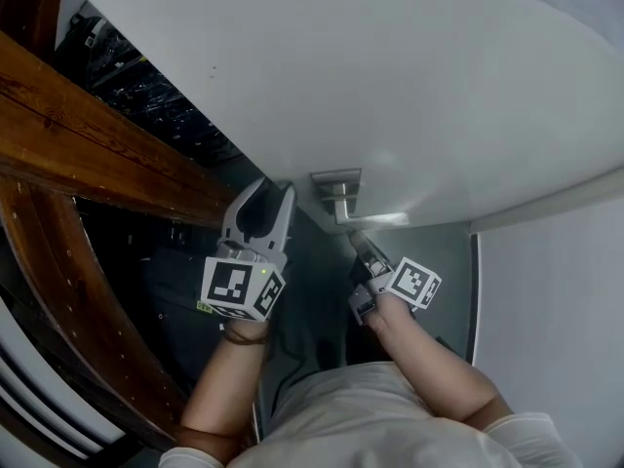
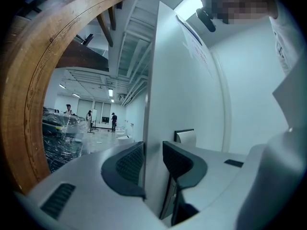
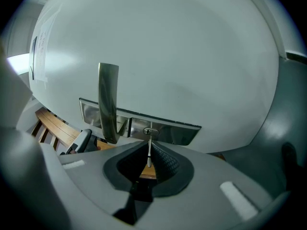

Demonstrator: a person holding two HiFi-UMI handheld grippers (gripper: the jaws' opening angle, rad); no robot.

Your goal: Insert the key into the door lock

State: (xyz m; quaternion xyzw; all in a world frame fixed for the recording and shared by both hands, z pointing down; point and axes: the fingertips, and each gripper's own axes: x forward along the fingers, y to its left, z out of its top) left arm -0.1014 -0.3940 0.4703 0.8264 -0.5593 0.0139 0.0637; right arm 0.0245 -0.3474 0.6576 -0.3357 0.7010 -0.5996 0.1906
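Gripping the key (image 3: pixel 149 153) edge-on between its closed jaws, the right gripper (image 1: pixel 359 242) holds it up to the white door (image 1: pixel 390 86), tip meeting the keyhole (image 3: pixel 150 131) in the metal lock plate (image 3: pixel 177 132), just beside the lever handle (image 3: pixel 108 102). The left gripper (image 2: pixel 153 159) straddles the door's free edge, jaws wide apart, one pad on each side

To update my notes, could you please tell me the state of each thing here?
Door, open.
Left claw, open, astride the door's edge.
Right claw, shut on the key.
Key, tip at the lock, depth unclear.
Handle, untouched.
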